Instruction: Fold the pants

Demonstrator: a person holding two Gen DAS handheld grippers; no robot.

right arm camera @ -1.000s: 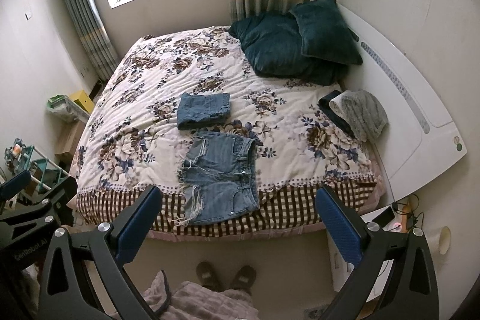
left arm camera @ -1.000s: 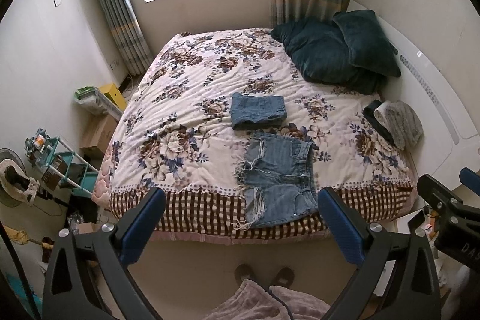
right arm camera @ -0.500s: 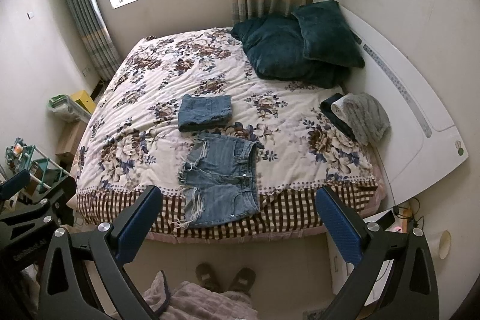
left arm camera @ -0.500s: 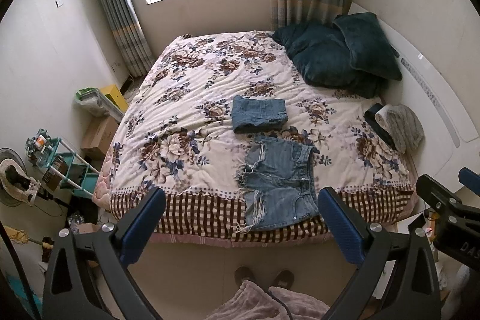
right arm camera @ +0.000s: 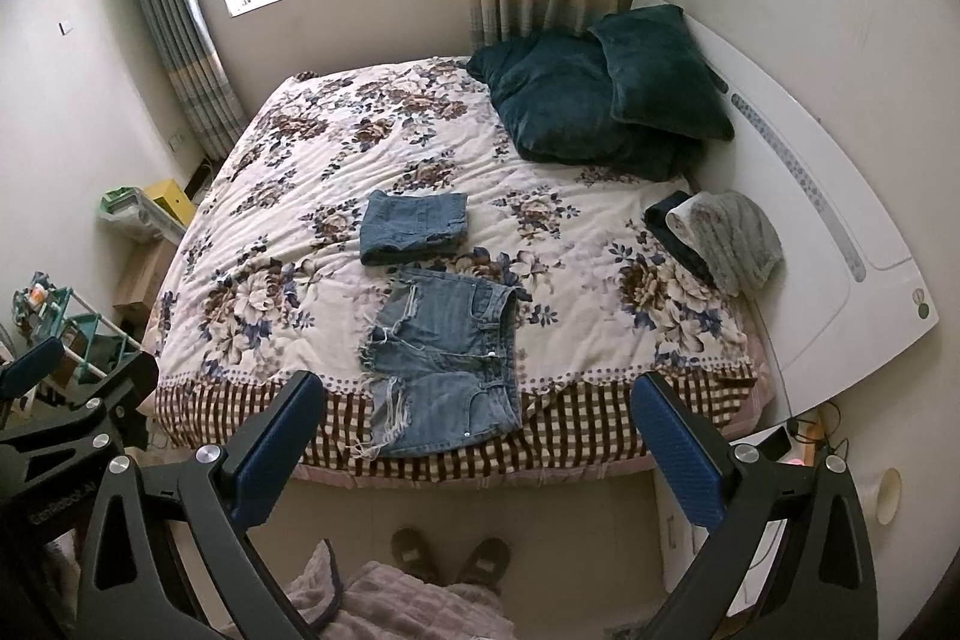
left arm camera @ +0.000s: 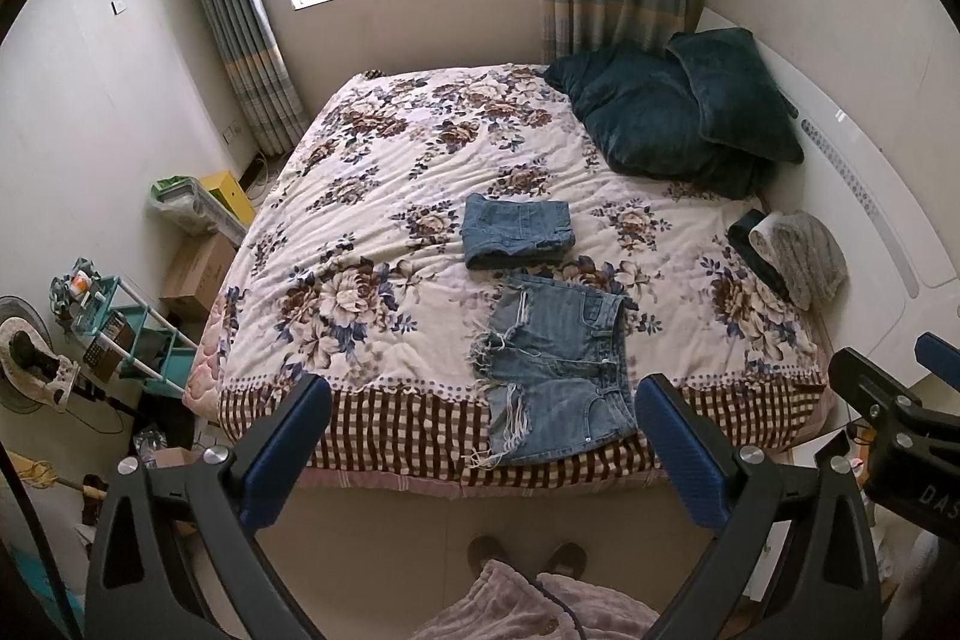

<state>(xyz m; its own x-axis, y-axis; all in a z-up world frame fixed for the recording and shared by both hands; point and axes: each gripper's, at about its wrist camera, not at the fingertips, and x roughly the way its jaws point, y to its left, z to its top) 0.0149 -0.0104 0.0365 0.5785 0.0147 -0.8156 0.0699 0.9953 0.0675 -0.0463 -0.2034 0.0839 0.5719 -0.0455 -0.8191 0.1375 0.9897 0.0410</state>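
**A:** What's in front of you, biggest first?

**Me:** The bed (left arm camera: 372, 244) with its floral quilt fills most of both views. Dark teal pillows (left arm camera: 678, 124) are piled at the headboard end. Mid-quilt lies a folded denim piece (left arm camera: 517, 231), and just beside it, toward me, the denim shorts (left arm camera: 555, 370) I'm to fold. They lie spread flat at the near edge, frayed hems on the left, waistband on the right, the lower part lapping over the checked border.

**A:** And your tools?

**Me:** My left gripper (left arm camera: 480, 436) and right gripper (right arm camera: 477, 433) both hang above the floor, well short of the bed, fingers spread wide and holding nothing.

**A:** How will the shorts handle?

**Me:** I'd judge them light but fairly stiff: denim holds a crease and won't slither, though the doubled waistband is thick. The frayed threads look weak, so I'd avoid pinching those. My guess is one pinch at each end of the waistband (right arm camera: 501, 334), or a waistband corner plus the solid hem cloth above the fringe.
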